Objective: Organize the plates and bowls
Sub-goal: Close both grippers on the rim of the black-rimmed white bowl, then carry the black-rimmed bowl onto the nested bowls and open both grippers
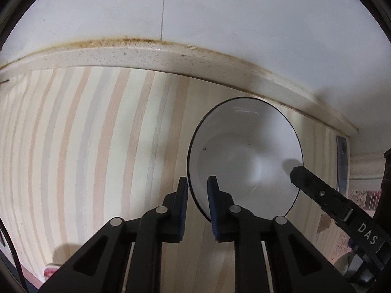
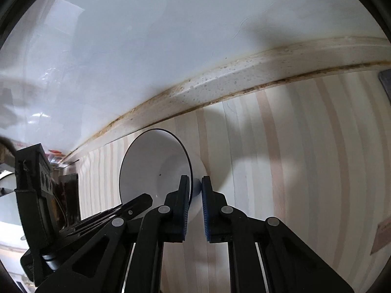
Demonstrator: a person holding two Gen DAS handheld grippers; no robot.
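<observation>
- The largest thing in both views was the pale wooden counter with beige and grey stripes [image 1: 85, 146], which ran up to a glossy white wall [image 1: 220, 24].
- A stained, speckled cream ledge [image 1: 146, 53] lay between the counter and the wall.
- The task's thing, 1 round white bowl with a thin dark rim [image 1: 244, 146], stood on the counter near this ledge, and it looked empty except for a few small dark specks.
- As for progress, I judged the task to be at an early or middle step: only this 1 bowl was seen clearly, and no stack of plates or bowls was in view. A blurred white round shape at the left edge of the right wrist view could be another dish, but I could not tell.
- The bowl was not yet put with other dishes, so carrying and placing it seemed to be left.
- The left gripper [image 1: 198, 183] had its 2 blue-padded fingers nearly together, clamped on the near-left part of the bowl's rim, with 1 pad outside and 1 inside.
- The right gripper [image 2: 195, 183] was drawn equally narrow, clamped on the opposite part of the rim.
- So both tools gripped the same bowl from 2 sides.
</observation>
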